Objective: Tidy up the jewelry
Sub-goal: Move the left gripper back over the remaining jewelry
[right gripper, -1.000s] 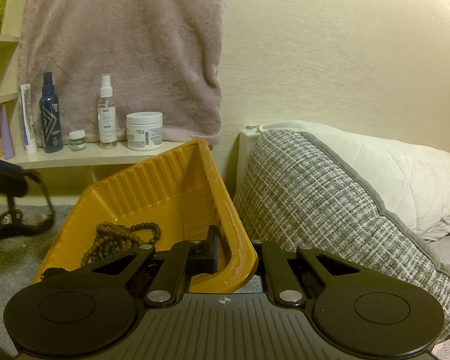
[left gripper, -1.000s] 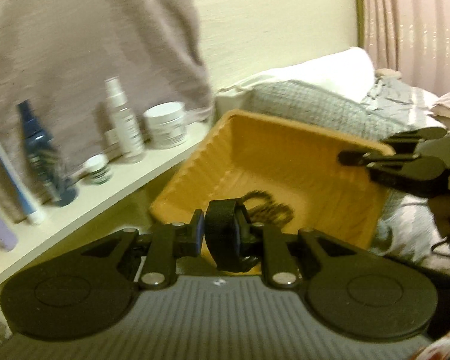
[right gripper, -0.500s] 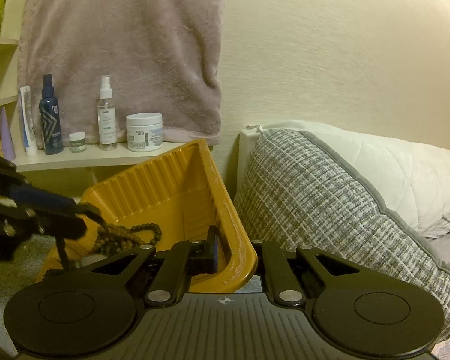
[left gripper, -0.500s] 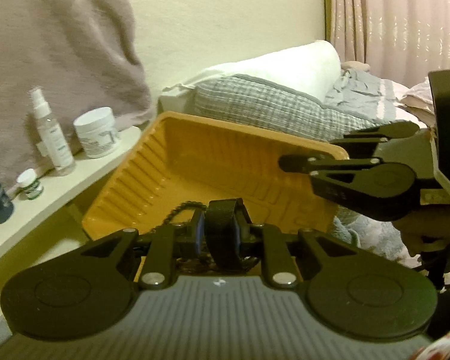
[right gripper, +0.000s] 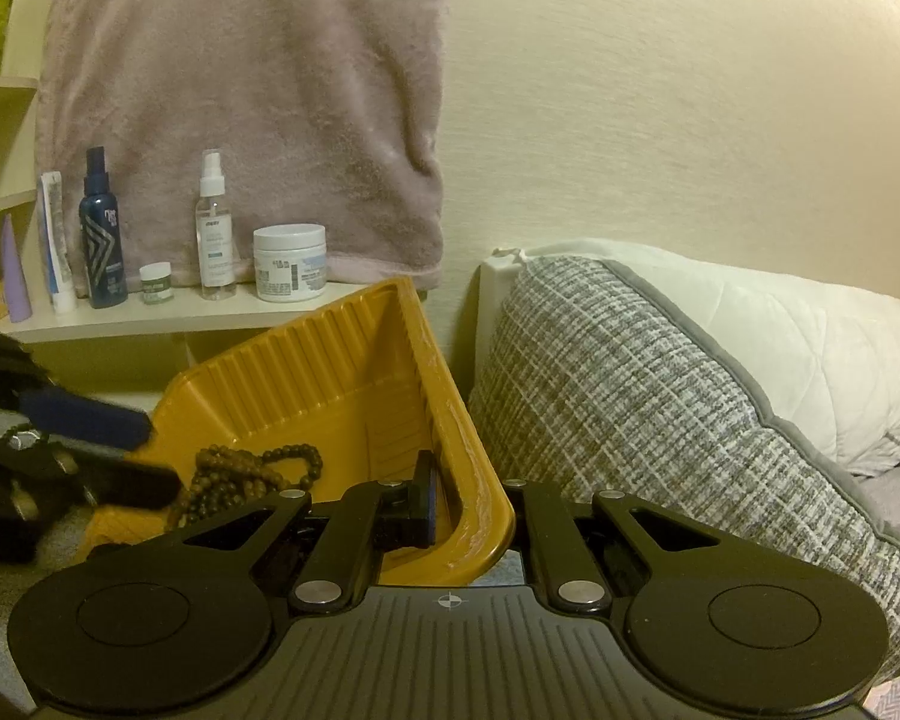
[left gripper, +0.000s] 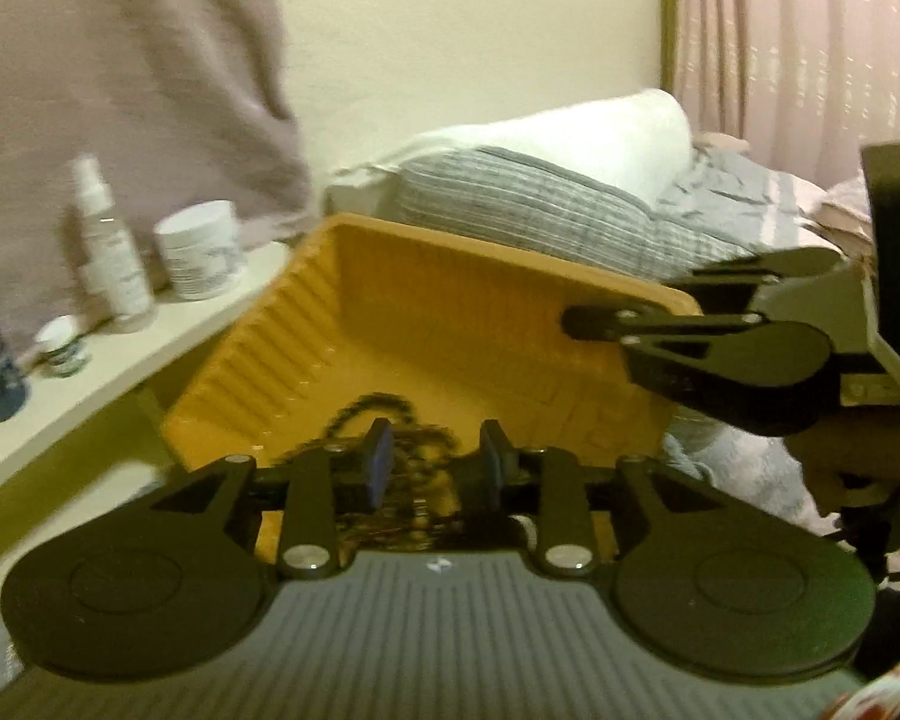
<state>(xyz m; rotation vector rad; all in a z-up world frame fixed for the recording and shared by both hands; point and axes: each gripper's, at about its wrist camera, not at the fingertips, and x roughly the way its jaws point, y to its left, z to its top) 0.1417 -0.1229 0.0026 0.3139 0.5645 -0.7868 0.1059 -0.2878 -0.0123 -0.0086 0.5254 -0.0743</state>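
Hidden parts: the near corner of the yellow tray (right gripper: 330, 384) goes under the right gripper (right gripper: 450, 510) body, and the outer finger of this gripper is behind the tray wall. The lower part of the bead pile is covered by the left gripper (left gripper: 432, 468) body in the left wrist view.
Blur: the left wrist view is smeared, so the single beads cannot be made out there; they look like dark loops only.
Cut off: the left gripper enters the right wrist view from the left edge, only its fingers (right gripper: 90, 414) show.
Right wrist view only: the brown bead bracelets (right gripper: 240, 474) are sharp, heaped low in the tilted tray, toward its near side. Labels on the white jar (right gripper: 289, 261) and spray bottle (right gripper: 213, 228) on the shelf (right gripper: 180, 315) can nearly be read. A dark blue bottle (right gripper: 102, 240) stands further left.
Left wrist view only: the right gripper seen from the side, pinching the tray's right rim (left gripper: 660, 300), and a pink curtain (left gripper: 798, 48) behind the bed.
Both views: grey checked pillow (right gripper: 660, 408), mauve towel (right gripper: 240, 90) hanging over the shelf.
Left jaws: partly apart and opening; the bead strands lie between and just behind the pads (left gripper: 380, 471). Whether a pad touches the beads, I cannot tell. An earlier black band is not seen.
Right jaws: nearly closed, clamped on the tray rim, one finger inside, holding the tray tilted.
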